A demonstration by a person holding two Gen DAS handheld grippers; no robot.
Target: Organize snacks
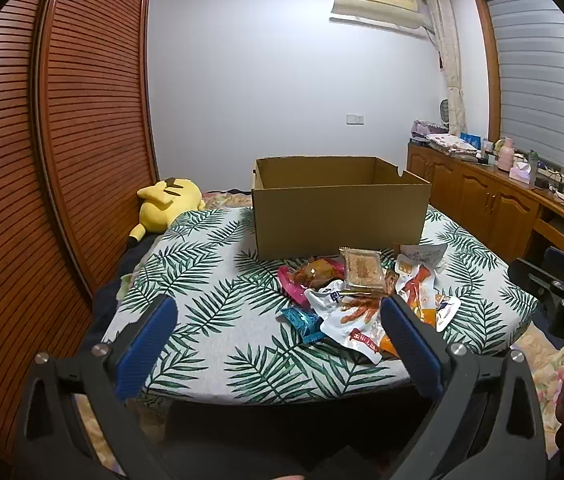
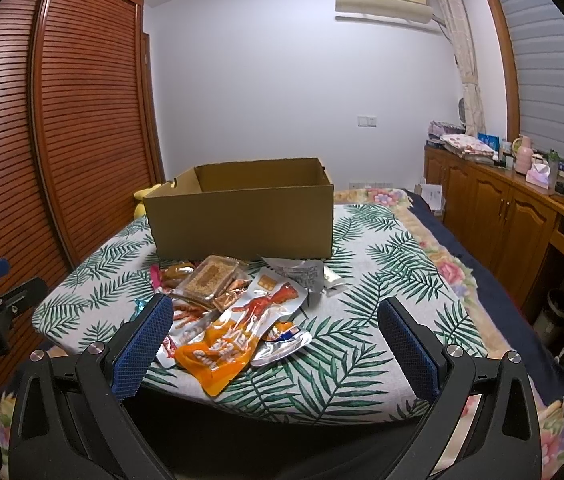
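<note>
Stage: the very start, by my judgement; nothing looks sorted yet.
Cardboard box (image 2: 242,216): stands open at the far side of the leaf-print mat (image 1: 210,280) on the bed; the part of its inside that shows holds no snacks (the floor of the box is hidden behind its front wall, so I cannot rule out something lying low).
Snack pile (image 2: 238,312): all the packets in sight lie in one loose heap on the mat, just in front of the box, overlapping each other.
Top of the pile: a clear pack of brown biscuits (image 2: 208,280) rests on the other packets, nearest the box.
Near edge: an orange packet (image 2: 214,356) and silver pouches with a red print lie closest to the claws.
Left claw (image 1: 278,344): wide apart, holding nothing, hovering short of the pile, its right finger overlapping the pile's near edge in the left wrist view.
Right claw (image 2: 276,340): also spread wide and empty, the orange packet lying between its fingers in view, not gripped.
Left to do: every visible packet; the likely plan is to move them into the box.
</note>
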